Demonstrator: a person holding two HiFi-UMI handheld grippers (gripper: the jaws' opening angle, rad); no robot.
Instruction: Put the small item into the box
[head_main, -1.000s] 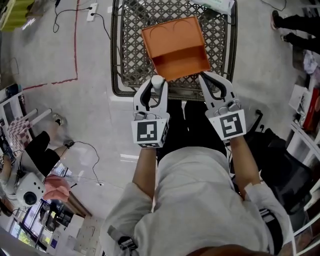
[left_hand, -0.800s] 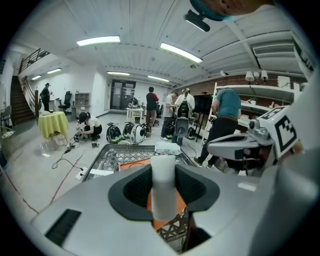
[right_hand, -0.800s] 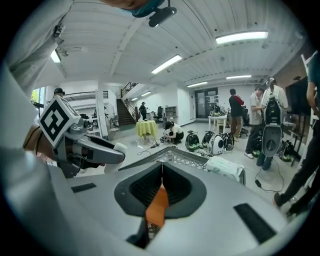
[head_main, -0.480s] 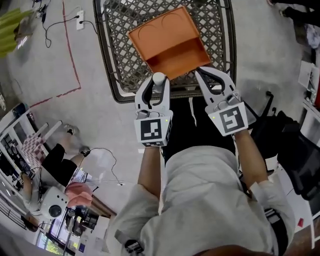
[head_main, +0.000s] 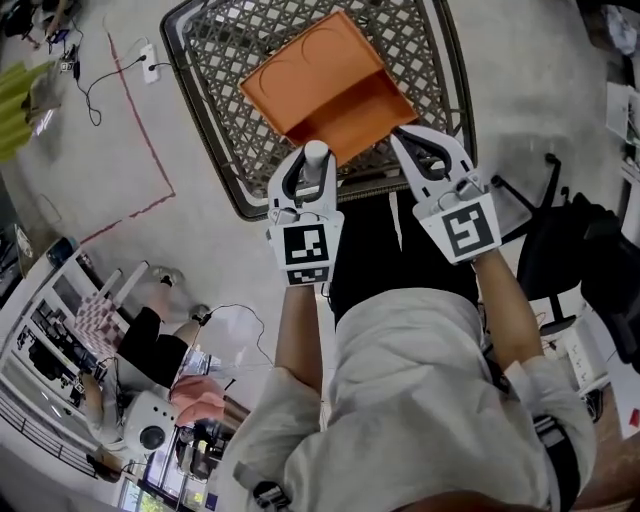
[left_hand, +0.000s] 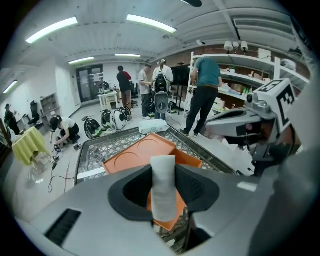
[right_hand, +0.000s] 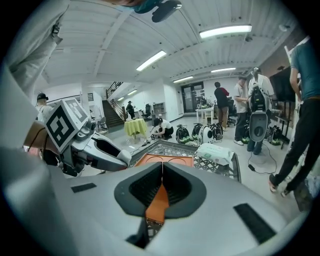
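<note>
Small item, a white roll, stands in left tongs

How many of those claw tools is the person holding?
2. The left gripper pinches a white roll at the basket's near edge; the right gripper clamps the orange box by its rim. No others visible.

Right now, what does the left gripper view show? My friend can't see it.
The left gripper pinches a small white roll upright, with an open orange box in a metal mesh cart behind it. The right gripper reaches in from the right, and people stand farther back.
</note>
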